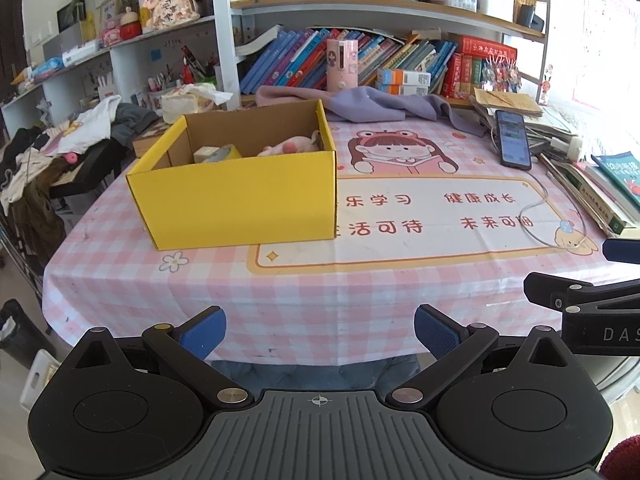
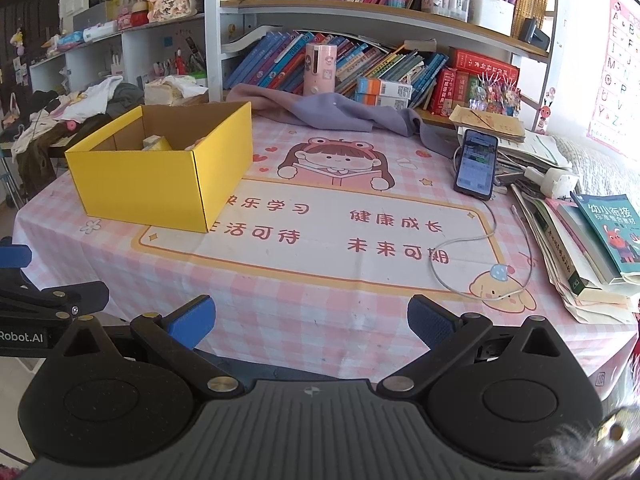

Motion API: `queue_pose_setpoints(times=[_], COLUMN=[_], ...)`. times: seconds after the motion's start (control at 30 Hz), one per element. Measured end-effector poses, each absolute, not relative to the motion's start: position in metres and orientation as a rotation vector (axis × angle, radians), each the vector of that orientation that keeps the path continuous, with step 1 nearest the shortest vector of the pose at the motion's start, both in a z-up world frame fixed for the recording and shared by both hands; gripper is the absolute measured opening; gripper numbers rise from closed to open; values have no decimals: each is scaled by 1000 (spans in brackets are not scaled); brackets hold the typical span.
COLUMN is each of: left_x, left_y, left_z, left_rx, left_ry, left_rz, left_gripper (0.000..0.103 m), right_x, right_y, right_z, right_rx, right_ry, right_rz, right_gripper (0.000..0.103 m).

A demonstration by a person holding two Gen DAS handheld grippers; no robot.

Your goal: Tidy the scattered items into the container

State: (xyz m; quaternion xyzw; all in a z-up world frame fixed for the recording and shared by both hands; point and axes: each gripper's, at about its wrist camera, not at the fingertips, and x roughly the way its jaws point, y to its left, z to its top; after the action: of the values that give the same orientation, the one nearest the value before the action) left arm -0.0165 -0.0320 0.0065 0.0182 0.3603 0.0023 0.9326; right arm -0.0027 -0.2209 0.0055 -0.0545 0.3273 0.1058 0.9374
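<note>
Now both your grippers, left and right, have their fingers spread wide and hold nothing (each hangs at the table's near edge). The yellow box sits far left, with a pink toy inside. "Robot.AI" marks the left gripper's side.

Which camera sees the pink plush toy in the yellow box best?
The left wrist view. It looks over the yellow box wall, so the pink plush toy shows beside a small yellow item. In the right wrist view the box wall hides nearly all of it; only a pink sliver peeks out.
</note>
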Motion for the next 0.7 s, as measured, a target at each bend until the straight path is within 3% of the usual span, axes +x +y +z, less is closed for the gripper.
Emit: queue_pose_setpoints(times=[0.7], left_x=[-17], left_y=[-31], left_z=[4], left_rx=[25], left_ry=[759], left_rz=[13], left_gripper=[102], right_x=[-3], right_y=[-218], right_z=[4], right_rx=[-120], right_ry=[680], right_rz=[244], right_gripper=[103])
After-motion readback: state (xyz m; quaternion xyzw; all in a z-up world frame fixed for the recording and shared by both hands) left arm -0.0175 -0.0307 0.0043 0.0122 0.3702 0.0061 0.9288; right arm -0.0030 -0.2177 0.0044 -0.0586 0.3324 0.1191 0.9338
